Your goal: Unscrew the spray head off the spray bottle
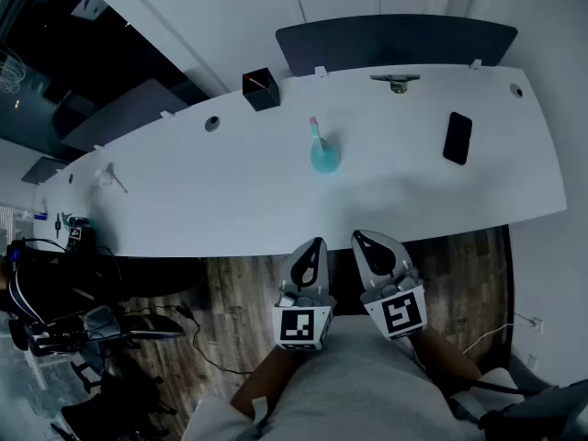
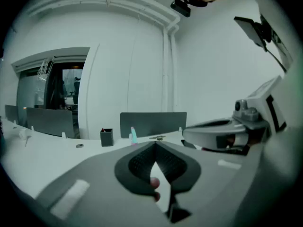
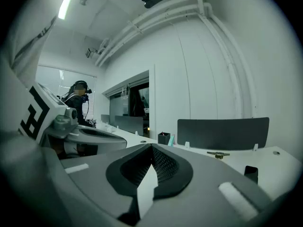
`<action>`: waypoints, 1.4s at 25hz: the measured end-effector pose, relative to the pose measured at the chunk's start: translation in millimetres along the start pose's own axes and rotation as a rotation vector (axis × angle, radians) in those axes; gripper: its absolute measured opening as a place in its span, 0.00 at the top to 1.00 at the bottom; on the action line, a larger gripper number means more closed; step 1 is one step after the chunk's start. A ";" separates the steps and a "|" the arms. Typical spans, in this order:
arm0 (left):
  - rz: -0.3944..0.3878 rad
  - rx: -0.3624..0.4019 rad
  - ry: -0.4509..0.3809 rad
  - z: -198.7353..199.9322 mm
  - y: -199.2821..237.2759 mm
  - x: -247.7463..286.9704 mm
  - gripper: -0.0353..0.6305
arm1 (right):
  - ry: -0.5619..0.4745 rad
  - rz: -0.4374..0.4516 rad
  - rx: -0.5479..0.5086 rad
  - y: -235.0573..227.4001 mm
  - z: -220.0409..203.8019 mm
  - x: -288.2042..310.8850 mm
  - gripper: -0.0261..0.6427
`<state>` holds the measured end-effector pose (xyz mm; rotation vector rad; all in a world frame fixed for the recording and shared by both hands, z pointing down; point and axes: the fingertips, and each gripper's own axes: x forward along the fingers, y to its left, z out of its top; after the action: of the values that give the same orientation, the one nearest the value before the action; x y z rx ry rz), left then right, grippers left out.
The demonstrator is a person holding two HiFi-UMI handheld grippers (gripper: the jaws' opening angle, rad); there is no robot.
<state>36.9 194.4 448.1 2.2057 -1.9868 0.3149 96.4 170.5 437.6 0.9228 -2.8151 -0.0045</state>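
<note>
We hold the left gripper point(image 1: 316, 246) and right gripper point(image 1: 361, 240) side by side, both closed and empty, just short of the bench point(image 1: 211, 200). The bottle point(image 1: 323, 152), teal with its pink head point(image 1: 313, 122) on, stands upright ahead, well apart. Bench top lies between. A box point(image 1: 261, 90) sits farther ahead-left, a phone point(image 1: 457, 138) ahead-right.

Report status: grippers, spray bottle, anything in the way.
Left gripper and right gripper shut, empty, short of the table. Spray bottle upright mid-table, spray head on, untouched. Nothing between; phone and black box off to the sides.
</note>
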 end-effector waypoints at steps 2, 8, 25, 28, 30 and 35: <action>-0.009 -0.004 -0.005 5.3 5.4 9.2 0.94 | 0.012 -0.003 0.008 -8.0 -4.5 7.9 0.96; -0.037 -0.030 0.032 -6.4 38.7 45.1 0.94 | 0.073 -0.028 0.062 -19.4 -19.6 58.1 0.96; -0.294 -0.060 0.171 -35.7 98.5 163.0 0.94 | 0.331 -0.153 0.080 -51.0 -62.1 147.3 0.96; -0.259 -0.055 0.201 -45.3 100.0 176.2 0.94 | 0.337 -0.111 0.070 -57.9 -71.8 152.1 0.96; -0.230 -0.048 0.223 -48.1 99.4 181.6 0.94 | 0.345 -0.075 0.047 -62.8 -81.4 154.3 0.96; -0.159 0.002 0.252 -50.7 103.9 181.4 0.94 | 0.333 -0.013 0.034 -72.4 -105.6 162.9 0.96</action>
<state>-51.4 21.7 541.5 2.1843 -1.6715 0.5437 27.9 21.9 564.7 0.8593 -2.5079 0.1785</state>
